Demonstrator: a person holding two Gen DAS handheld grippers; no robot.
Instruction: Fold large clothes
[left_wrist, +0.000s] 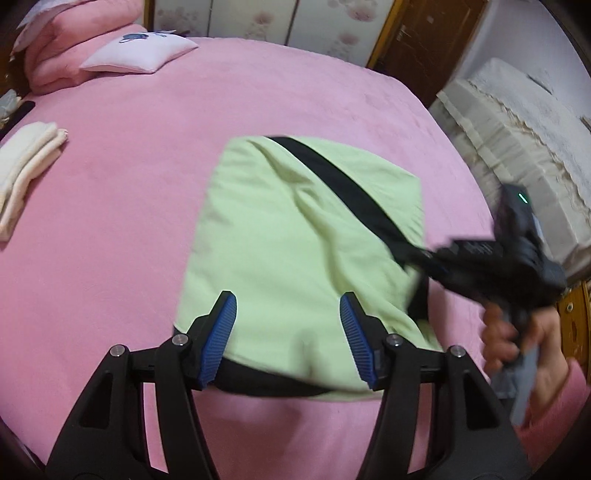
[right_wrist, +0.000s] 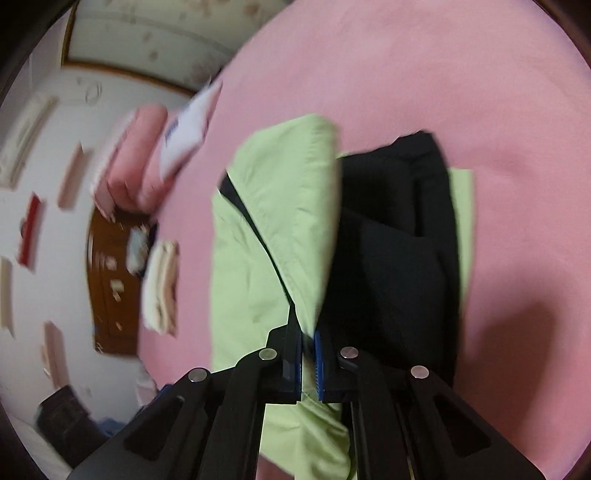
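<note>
A light green garment (left_wrist: 280, 229) with a black band (left_wrist: 343, 184) lies partly folded on the pink bed (left_wrist: 110, 221). My left gripper (left_wrist: 288, 299) hovers open over its near edge, blue pads apart, nothing pinched between them. From the right, my right gripper (left_wrist: 419, 254) reaches in and holds the garment's right side where the black band ends. In the right wrist view the right gripper (right_wrist: 306, 343) is shut on a pinch of the green fabric (right_wrist: 258, 258), with the garment's black part (right_wrist: 399, 240) draped just beyond it.
A folded cream cloth (left_wrist: 26, 158) lies at the bed's left edge. A pale pillow (left_wrist: 140, 55) and a folded pink blanket (left_wrist: 55, 55) sit at the far left. White-covered furniture (left_wrist: 517, 140) stands beyond the bed's right side. A person's hand (left_wrist: 506, 339) grips the right tool.
</note>
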